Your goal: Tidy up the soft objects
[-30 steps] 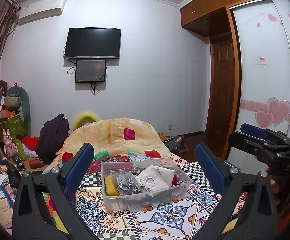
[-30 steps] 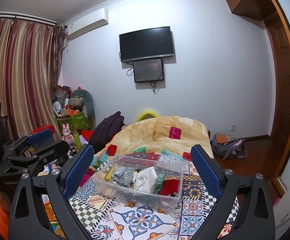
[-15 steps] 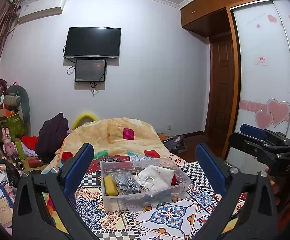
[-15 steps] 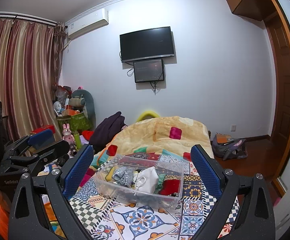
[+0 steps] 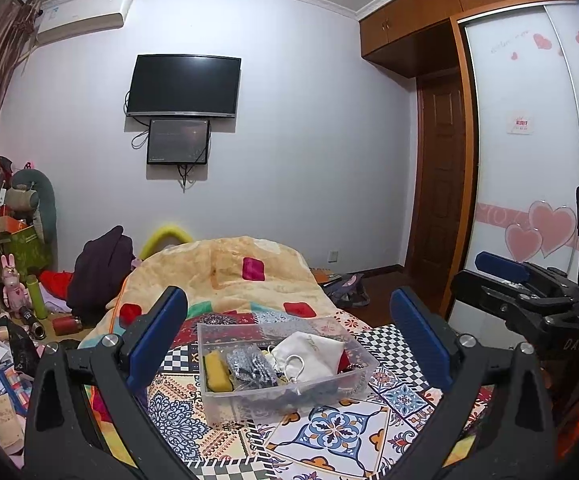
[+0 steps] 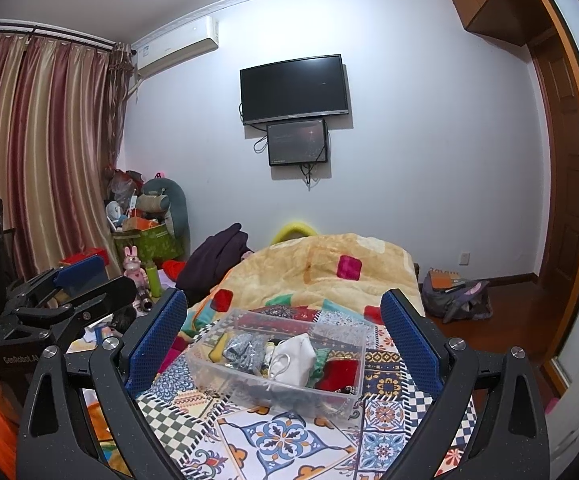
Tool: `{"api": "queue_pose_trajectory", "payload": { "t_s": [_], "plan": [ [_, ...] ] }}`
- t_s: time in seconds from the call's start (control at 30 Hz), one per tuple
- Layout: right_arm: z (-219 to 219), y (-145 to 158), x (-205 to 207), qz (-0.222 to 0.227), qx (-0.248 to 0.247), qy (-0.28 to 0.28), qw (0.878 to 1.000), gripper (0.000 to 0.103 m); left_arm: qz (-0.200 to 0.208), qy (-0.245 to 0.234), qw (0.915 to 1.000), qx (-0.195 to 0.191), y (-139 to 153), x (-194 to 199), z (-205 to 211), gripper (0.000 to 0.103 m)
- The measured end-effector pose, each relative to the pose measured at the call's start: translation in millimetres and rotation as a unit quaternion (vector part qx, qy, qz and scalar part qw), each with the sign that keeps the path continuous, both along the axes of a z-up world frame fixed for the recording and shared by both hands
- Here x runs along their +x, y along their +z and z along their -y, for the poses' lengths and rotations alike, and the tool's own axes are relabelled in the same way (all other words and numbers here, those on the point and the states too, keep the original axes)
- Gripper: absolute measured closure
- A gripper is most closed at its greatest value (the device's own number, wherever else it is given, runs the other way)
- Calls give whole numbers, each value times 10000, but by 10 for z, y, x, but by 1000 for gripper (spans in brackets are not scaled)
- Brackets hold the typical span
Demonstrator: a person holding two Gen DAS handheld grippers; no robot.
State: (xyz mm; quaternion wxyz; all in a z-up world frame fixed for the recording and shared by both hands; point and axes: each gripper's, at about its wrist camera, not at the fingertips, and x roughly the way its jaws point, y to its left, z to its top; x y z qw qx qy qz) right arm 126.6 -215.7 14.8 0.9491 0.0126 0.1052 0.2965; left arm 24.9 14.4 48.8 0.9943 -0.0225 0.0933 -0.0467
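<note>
I hold my left tongs (image 5: 289, 332) spread wide, gripping nothing, their blue ribbed pads (image 5: 157, 336) set on black speckled arms. My right tongs (image 6: 283, 336) are spread just as wide and also carry nothing; their pads (image 6: 409, 344) have a dimpled, mesh-like face. Between both pairs sits the clear plastic bin (image 5: 289, 390), a shallow rectangular tub with thin glossy walls, resting on the patterned tile-print cloth (image 5: 329, 436) that covers the near end of the bed. Inside the bin lie soft things, packed side by side: a yellow sponge block (image 5: 217, 372) at the left end, a crumpled grey glittery fabric (image 5: 249, 364) next to it, a white drawstring pouch (image 5: 309, 356) of smooth cloth in the middle, and a red plush piece (image 6: 339, 372) at the right end. A strip of green ruffled cloth (image 6: 320, 360) peeks out between the pouch and the red piece. Beyond the bin a fluffy tan quilt (image 5: 241, 268) with coloured square patches is heaped on the bed.
</note>
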Motion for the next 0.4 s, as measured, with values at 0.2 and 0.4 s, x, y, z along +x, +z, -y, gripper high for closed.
{"api": "queue_pose_trajectory", "payload": {
  "t_s": [0.2,0.4],
  "plan": [
    [2,-14,20,-30,1,4,10000,0,-9,-26,10000,7,-5,-9,-4,0],
    [18,-33,53,-80,14,19,10000,0,-78,-39,10000,-18,-18,4,-9,0]
  ]
}}
